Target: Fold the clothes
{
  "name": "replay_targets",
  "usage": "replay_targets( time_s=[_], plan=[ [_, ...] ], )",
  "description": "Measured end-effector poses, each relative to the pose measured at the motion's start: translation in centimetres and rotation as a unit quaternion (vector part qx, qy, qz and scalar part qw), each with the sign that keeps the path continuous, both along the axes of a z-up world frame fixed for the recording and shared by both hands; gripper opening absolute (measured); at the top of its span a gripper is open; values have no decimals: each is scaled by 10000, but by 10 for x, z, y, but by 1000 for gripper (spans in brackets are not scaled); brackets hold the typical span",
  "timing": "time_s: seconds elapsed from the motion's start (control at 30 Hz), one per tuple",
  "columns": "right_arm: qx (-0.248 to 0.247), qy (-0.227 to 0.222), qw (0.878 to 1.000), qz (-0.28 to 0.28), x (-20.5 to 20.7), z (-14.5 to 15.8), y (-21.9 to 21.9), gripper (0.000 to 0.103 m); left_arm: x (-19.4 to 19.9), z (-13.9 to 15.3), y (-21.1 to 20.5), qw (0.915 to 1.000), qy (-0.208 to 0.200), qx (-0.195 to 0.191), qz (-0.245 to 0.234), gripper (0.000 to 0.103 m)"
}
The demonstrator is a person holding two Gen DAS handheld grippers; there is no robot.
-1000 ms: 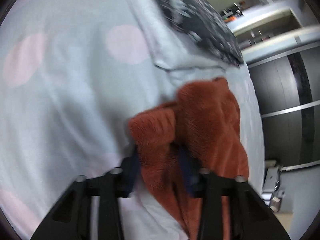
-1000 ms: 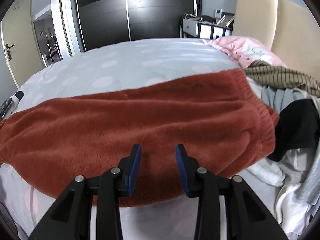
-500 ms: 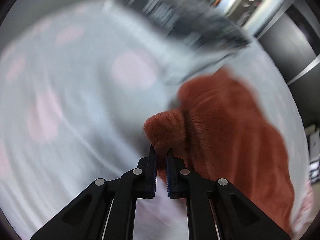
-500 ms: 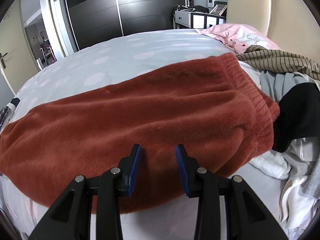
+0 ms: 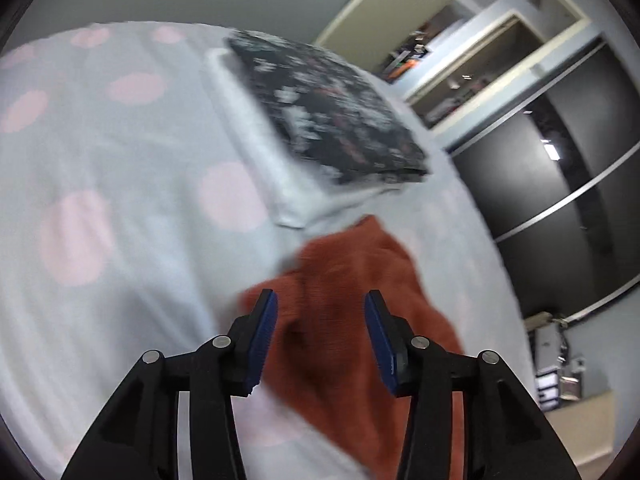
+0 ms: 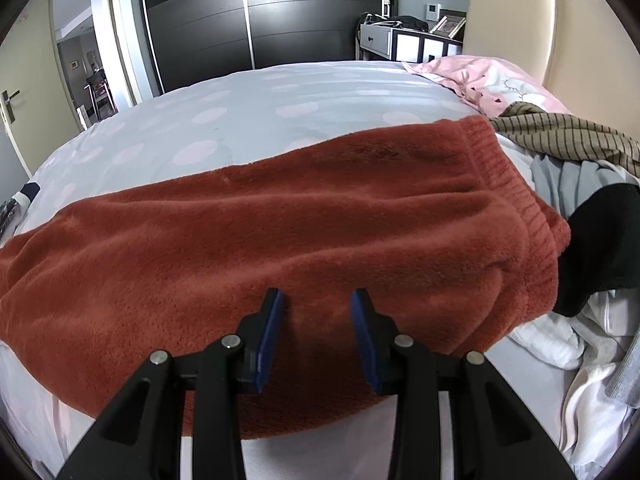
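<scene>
Rust-red fleece trousers (image 6: 280,232) lie stretched across the bed, waistband to the right. My right gripper (image 6: 317,293) hovers over their near edge, open, its pads touching nothing. In the left wrist view the trousers' leg end (image 5: 352,264) lies rumpled on the dotted bedspread (image 5: 100,140). My left gripper (image 5: 319,296) is above that end with its jaws opening. The fleece shows between the fingers but lies below them, unpressed. That view is blurred by motion.
A folded dark floral garment (image 5: 332,108) rests on a folded light grey one (image 5: 256,120) just beyond the leg end. Unfolded clothes are heaped at the right: striped brown (image 6: 560,136), black (image 6: 600,240), white (image 6: 580,360). Pink pillow (image 6: 488,80) and headboard (image 6: 520,20) stand behind.
My left gripper, shut on a tuft of the fleece end half a second ago, has opened and risen; the fleece end has dropped onto the bed. The right gripper has stayed open and hardly moved.
</scene>
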State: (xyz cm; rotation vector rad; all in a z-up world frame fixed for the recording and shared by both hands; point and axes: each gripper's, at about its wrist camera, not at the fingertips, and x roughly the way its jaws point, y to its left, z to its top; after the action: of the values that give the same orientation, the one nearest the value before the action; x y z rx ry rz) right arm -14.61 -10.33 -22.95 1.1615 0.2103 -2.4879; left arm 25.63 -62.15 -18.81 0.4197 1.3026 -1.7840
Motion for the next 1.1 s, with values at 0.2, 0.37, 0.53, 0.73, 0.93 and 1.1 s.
replay_targets(
  time_s=[0.2,0.37,0.53,0.73,0.93,1.1],
  plan=[
    [-49,49,10000,-12,1,2,0,35,-28,-24,-26,9995,-105,283,78,47],
    [29,18,10000,-20,-4,-4,-5,35,-38,-17,-17,9994,-292,-75,-175,19],
    [116,57,9999,8,-4,-6,-8,35,-17,17,6,9980,-188,-600,-36,11],
    [56,67,10000,-39,-3,-4,-5,35,-2,-18,-3,9979,-610,183,-81,11],
    [50,103,9999,-86,-3,-2,-2,35,7,-46,-12,9960,-323,821,124,35],
    [-49,73,9998,-201,-4,1,4,35,11,-48,-4,9938,-63,1108,115,68]
  ],
)
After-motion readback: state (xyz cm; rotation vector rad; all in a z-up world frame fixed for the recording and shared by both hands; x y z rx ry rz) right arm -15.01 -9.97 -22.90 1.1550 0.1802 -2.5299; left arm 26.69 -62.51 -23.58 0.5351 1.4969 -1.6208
